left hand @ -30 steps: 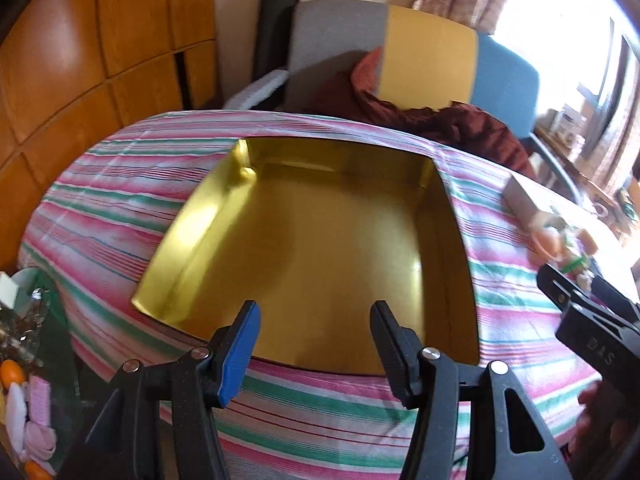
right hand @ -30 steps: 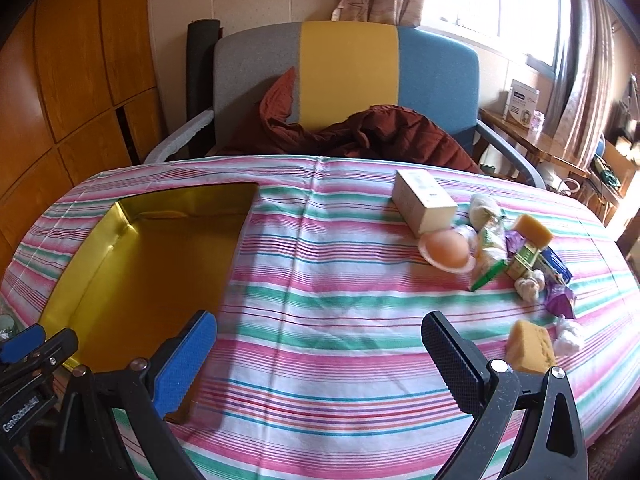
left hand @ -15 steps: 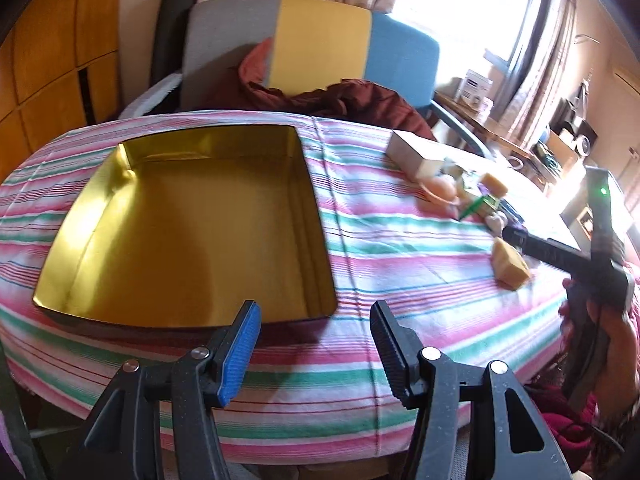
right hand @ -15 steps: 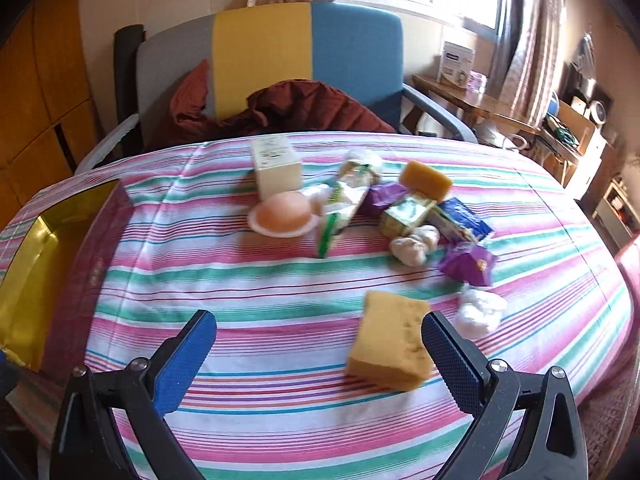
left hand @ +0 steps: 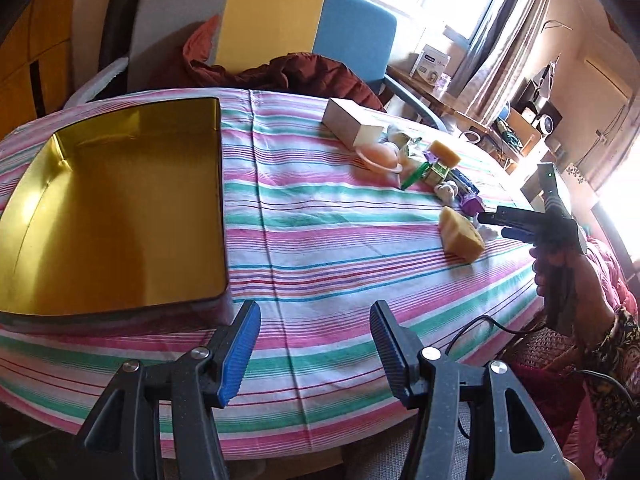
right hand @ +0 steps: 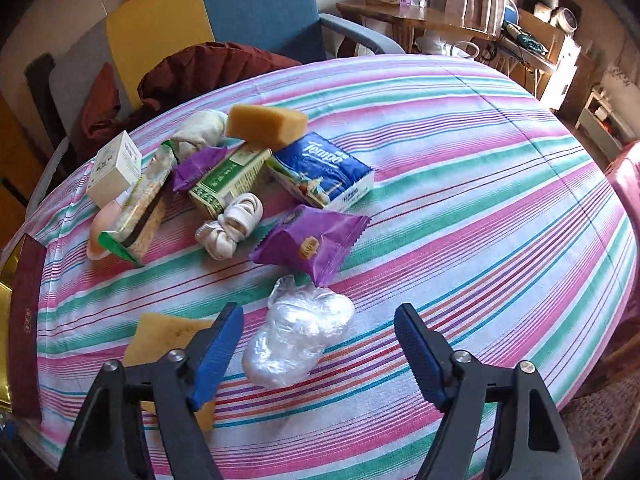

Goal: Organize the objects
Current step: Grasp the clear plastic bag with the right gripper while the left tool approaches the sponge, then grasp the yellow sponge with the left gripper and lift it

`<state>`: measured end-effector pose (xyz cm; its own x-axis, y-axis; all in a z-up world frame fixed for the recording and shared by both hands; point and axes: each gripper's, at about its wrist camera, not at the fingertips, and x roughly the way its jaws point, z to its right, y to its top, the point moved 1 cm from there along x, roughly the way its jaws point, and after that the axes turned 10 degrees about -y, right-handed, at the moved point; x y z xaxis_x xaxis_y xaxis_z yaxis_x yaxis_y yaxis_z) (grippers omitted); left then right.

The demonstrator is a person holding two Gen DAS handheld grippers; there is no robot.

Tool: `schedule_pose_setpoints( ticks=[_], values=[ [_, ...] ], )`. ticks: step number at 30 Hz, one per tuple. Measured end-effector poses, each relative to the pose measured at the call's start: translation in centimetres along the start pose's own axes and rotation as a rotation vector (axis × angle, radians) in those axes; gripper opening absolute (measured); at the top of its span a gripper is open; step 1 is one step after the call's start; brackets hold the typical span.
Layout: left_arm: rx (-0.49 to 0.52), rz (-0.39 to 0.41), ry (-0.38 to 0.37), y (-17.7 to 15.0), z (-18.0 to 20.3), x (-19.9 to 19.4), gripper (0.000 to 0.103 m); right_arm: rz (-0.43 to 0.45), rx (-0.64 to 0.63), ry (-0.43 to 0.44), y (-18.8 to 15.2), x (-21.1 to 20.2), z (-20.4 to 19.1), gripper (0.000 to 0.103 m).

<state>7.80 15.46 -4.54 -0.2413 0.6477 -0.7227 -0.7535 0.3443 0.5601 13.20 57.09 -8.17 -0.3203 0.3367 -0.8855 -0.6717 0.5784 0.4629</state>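
My left claw (left hand: 314, 344) hangs spread wide and holds nothing, over the near edge of the table (left hand: 320, 280) with its striped cloth. My right claw (right hand: 320, 344) is spread just as wide and holds nothing either, low over the table's near right side. A clear plastic-wrapped bundle (right hand: 298, 338) lies on the cloth between its two fingers, though I cannot tell whether either finger touches it. Just left of that, partly hidden under my right claw's blue finger, sits a yellow sponge (right hand: 168, 340); from the left wrist view the same sponge (left hand: 460, 234) shows beside the tip of my right claw (left hand: 490, 224).

A little farther in lies a purple snack packet (right hand: 310, 242), and left of it a knot of white cord (right hand: 232, 228). Beyond these the pile thickens: a blue Tempo tissue pack (right hand: 324, 168), a green carton (right hand: 228, 182) touching it, a long green-edged wrapper (right hand: 138, 216) resting over a peach-coloured dish (right hand: 100, 232), a second purple packet (right hand: 196, 166), and a white box (right hand: 114, 168). Farthest, toward the far edge, a second yellow sponge (right hand: 266, 126) leans on the pile beside a white cloth roll (right hand: 198, 132).

The gold tin (left hand: 112, 208) occupies the table's left side, well apart from the pile, open, with only its bare gold floor showing.
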Motion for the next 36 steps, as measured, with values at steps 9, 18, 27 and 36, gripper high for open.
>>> schedule_pose_setpoints(
  ticks=[9,18,27,36],
  values=[
    [0.053,-0.067,-0.062,1.4,2.7,2.9,0.058,-0.061,-0.004,0.075,-0.3,1.1,-0.6,0.039],
    [0.143,-0.141,-0.167,3.6,7.3,8.1,0.063,-0.004,-0.039,0.033,-0.2,-0.1,-0.9,0.038],
    [0.126,-0.222,-0.289,6.4,11.3,14.5,0.077,-0.004,-0.011,0.011,0.0,0.2,0.3,0.038],
    [0.223,-0.25,-0.286,7.0,15.8,19.4,0.081,-0.008,0.005,0.021,0.4,0.5,0.2,0.038]
  ],
)
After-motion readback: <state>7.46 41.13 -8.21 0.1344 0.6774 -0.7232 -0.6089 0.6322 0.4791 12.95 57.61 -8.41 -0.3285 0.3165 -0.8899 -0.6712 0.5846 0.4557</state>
